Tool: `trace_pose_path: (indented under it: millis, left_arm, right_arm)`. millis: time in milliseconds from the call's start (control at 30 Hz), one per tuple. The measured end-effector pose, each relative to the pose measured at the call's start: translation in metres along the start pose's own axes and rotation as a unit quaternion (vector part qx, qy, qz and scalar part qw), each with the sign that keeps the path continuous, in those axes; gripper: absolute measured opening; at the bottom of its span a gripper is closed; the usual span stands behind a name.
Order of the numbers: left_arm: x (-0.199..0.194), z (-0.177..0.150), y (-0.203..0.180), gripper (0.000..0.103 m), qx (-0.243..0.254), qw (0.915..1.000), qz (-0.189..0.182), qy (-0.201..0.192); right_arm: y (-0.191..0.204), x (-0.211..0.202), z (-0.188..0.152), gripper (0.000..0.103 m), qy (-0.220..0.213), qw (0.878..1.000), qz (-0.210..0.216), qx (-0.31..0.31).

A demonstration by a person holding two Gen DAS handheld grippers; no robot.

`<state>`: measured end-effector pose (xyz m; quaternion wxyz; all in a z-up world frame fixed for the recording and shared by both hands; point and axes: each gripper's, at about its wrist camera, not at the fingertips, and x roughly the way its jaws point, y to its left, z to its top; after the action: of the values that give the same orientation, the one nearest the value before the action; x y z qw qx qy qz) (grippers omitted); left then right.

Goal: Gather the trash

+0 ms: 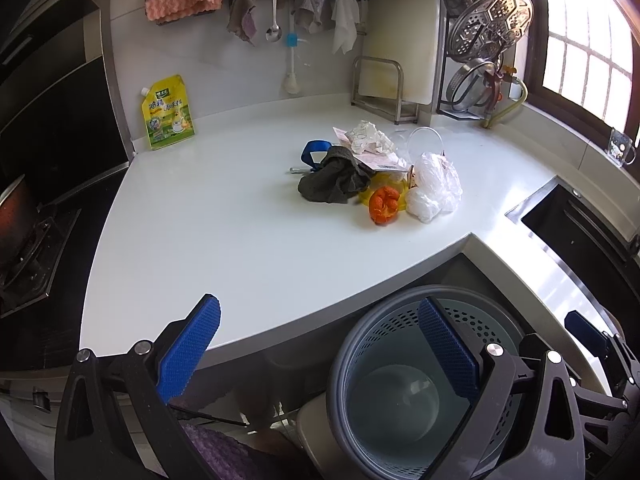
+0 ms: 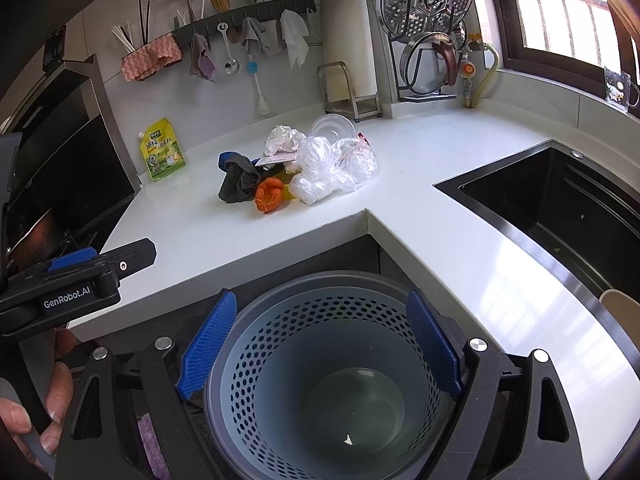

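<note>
While beyond fingers (image 2: 208, 344), trash (image 2: 298, 170).

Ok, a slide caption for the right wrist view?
Open right gripper above perforated bin, trash pile waiting on countertop.

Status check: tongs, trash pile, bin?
Left tongs open, empty. Right tongs open, empty, above the bin. Trash pile untouched on the counter. Bin nearly empty, one small scrap. Path clear.

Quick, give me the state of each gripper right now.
Left gripper: open, holding nothing.
Right gripper: open, holding nothing, above the bin.
</note>
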<state>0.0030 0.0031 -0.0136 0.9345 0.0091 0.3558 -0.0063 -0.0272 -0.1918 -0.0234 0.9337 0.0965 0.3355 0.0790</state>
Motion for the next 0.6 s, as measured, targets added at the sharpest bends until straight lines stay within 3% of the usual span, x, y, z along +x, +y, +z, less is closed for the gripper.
trace_pose_path:
  millis: [600]
  left_arm:
    - [0.002,0.0,0.0049,0.097,-0.003,1.0,-0.003,0.001]
  right_arm:
    - [0.0041,-0.0021,0.0055,0.083,-0.007,1.0,-0.005,0.0]
